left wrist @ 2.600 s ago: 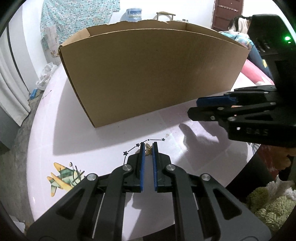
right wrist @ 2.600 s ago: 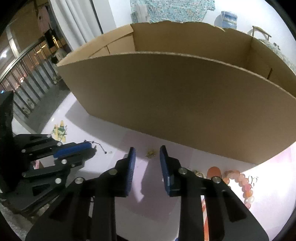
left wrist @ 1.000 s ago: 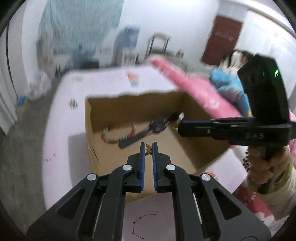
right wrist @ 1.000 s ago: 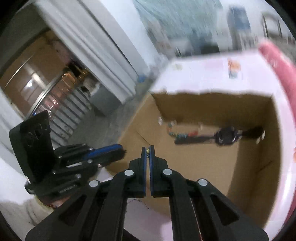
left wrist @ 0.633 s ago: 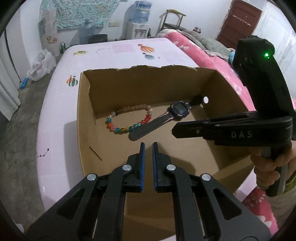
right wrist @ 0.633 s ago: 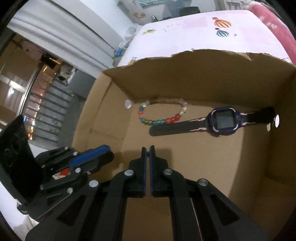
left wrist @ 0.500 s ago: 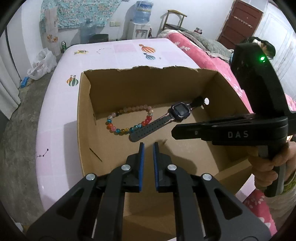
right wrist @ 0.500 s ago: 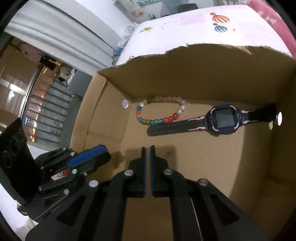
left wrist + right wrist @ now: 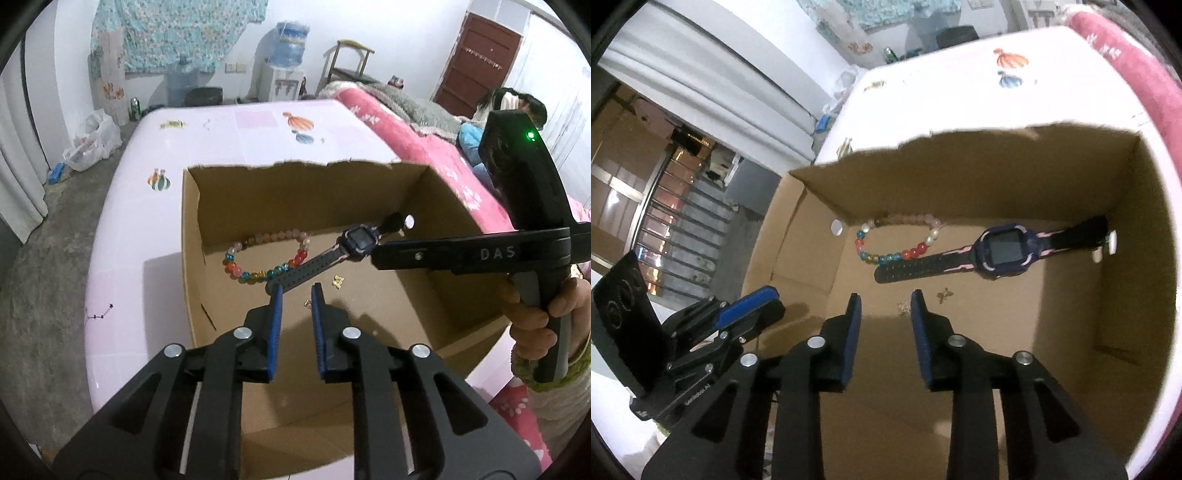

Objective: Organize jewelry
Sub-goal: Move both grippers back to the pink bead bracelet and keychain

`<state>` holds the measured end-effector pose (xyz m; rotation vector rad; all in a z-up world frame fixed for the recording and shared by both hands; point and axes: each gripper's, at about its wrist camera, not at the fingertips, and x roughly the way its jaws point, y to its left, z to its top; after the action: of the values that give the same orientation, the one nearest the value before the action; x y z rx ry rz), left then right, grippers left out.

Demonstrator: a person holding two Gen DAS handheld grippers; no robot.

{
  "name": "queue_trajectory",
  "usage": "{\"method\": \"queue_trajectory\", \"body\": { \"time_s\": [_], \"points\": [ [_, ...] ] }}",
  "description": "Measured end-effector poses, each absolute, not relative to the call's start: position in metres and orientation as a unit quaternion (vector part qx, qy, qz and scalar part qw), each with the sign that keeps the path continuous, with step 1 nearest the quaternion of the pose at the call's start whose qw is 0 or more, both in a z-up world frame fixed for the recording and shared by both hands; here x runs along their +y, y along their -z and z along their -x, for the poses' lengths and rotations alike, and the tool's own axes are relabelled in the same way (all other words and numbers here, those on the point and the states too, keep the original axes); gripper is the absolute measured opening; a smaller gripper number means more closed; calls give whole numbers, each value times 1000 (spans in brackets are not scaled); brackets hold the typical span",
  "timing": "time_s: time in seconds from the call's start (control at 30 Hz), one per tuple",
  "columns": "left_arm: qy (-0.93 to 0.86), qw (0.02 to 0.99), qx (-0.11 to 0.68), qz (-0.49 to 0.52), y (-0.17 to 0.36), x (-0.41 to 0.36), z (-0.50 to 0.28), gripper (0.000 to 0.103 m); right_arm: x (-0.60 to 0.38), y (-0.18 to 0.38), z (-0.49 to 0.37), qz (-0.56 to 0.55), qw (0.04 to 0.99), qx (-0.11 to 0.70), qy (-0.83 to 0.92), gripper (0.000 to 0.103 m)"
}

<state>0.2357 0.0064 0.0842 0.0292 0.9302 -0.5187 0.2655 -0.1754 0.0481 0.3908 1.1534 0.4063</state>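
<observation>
An open cardboard box (image 9: 295, 195) (image 9: 960, 177) stands on the pale pink table (image 9: 129, 240). On its floor lie a coloured bead bracelet (image 9: 266, 254) (image 9: 897, 240) and a dark watch (image 9: 360, 238) (image 9: 1003, 253). Two small gold pieces also rest there, one (image 9: 338, 281) (image 9: 945, 294) beside the strap and one (image 9: 307, 303) (image 9: 903, 306) nearer. My left gripper (image 9: 296, 291) (image 9: 764, 302) hovers over the near part of the box. Its jaws are opening with nothing between them. My right gripper (image 9: 885, 299) (image 9: 375, 254) reaches in from the right, jaws also opening and empty.
A thin dark chain (image 9: 99, 312) lies on the table left of the box. A hand (image 9: 535, 310) holds the right gripper's handle. A pink bed (image 9: 406, 125) runs along the table's right side, with a person (image 9: 517, 107) beyond it.
Both grippers rose from the table and came over the box, then sank slightly. Their shut jaws have parted. Two gold pieces now lie on the box floor.
</observation>
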Motion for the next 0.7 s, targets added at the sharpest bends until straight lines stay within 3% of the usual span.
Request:
{"method": "queue_trajectory", "body": {
  "time_s": [0.07, 0.13, 0.33, 0.43, 0.7],
  "points": [
    [249, 868, 430, -11, -92, 9, -229, 22, -180, -60, -256, -180, 810, 525, -190, 38],
    [253, 877, 408, -8, -104, 15, -217, 35, -185, -73, -244, -177, 821, 508, -190, 44],
    [252, 901, 354, -19, -134, 40, -174, 70, -213, -120, -175, -172, 860, 430, -213, 50],
    [239, 910, 339, -13, -147, 66, -150, 82, -229, -128, -142, -181, 870, 404, -216, 52],
    [185, 921, 343, 30, -134, 117, -108, 89, -264, -91, -63, -233, 874, 393, -164, 52]
  ]
}}
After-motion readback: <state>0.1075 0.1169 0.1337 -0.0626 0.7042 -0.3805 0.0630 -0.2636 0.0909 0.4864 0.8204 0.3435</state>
